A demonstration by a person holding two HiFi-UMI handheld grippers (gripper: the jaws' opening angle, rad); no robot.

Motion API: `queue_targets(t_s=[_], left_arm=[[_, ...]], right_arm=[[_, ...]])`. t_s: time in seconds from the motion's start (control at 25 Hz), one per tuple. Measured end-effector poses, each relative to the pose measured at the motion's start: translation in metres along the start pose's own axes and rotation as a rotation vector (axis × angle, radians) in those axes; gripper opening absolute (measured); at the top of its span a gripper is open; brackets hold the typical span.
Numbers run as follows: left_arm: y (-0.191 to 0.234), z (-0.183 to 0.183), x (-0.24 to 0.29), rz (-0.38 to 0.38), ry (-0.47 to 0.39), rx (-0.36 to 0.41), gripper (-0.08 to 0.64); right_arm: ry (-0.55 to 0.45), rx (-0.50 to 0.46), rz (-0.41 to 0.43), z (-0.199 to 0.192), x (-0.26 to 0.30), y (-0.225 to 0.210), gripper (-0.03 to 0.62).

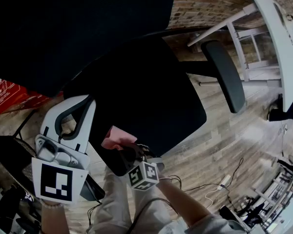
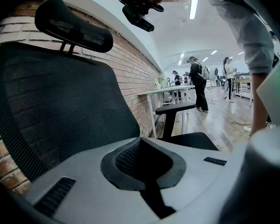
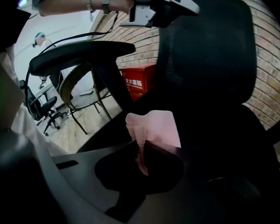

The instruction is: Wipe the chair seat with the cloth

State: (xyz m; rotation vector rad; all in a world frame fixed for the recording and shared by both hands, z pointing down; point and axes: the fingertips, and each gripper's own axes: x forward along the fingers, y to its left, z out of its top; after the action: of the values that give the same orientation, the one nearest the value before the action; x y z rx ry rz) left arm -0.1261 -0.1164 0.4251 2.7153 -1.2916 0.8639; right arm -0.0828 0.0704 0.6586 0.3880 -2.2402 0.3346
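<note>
The black office chair's seat [image 1: 151, 101] fills the middle of the head view, its mesh backrest [image 1: 78, 23] at the upper left. My right gripper [image 1: 124, 147] is at the seat's near edge, shut on a pink cloth [image 1: 116, 136]. In the right gripper view the cloth [image 3: 154, 127] sticks up from that gripper [image 3: 142, 146] in front of the dark seat [image 3: 214, 139]. My left gripper [image 1: 83, 100] is held left of the seat, off the chair. In its own view this gripper [image 2: 141, 141] looks shut and empty, facing the backrest [image 2: 56, 106].
An armrest [image 1: 225, 74] juts out at the seat's right, another armrest [image 3: 79, 55] on the left. A red box [image 1: 7, 94] is by the brick wall, a white desk [image 1: 278, 38] at the far right, and cables [image 1: 224, 182] on the wooden floor. People [image 2: 196, 83] stand far off.
</note>
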Motion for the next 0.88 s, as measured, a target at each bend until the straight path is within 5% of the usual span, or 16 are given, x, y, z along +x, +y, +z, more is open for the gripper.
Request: queue_targets(t_s=[0.88], left_arm=[[-0.025,0.021,0.031,-0.036,-0.011,0.003,0.018]], right_arm=[[0.136,0.275,-0.603,-0.130,-0.150,-0.249,0.055]])
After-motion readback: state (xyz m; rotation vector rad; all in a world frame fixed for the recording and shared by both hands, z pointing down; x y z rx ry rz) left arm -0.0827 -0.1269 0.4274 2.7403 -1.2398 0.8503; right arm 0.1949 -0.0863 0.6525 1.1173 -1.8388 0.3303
